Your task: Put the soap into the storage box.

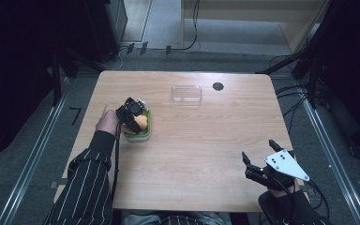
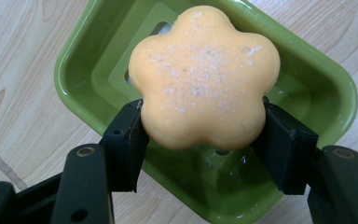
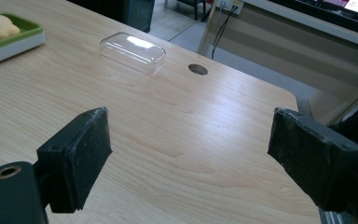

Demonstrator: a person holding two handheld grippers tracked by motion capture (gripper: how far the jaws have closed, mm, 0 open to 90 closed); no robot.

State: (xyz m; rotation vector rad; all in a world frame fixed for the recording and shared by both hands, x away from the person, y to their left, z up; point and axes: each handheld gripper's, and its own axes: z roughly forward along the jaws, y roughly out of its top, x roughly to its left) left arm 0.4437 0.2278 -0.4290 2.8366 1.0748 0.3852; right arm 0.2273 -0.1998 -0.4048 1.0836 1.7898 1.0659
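- The soap (image 2: 204, 77), an orange flower-shaped bar, sits gripped between your left tongs (image 2: 204, 140), just above the green dish (image 2: 307, 70).
- The pads (image 2: 126, 140) pinch only its lower lobes; the rounded, slick edges could let it squirt out, I judge, if you tilt or squeeze harder.
- A drop could land it on the dish rim and tip it off the bench (image 1: 197, 154).
- Your right tongs (image 3: 189, 154) stand open and empty, well apart.
- The clear lid (image 1: 186, 93) lies beyond the dish; a wide swing might knock it.
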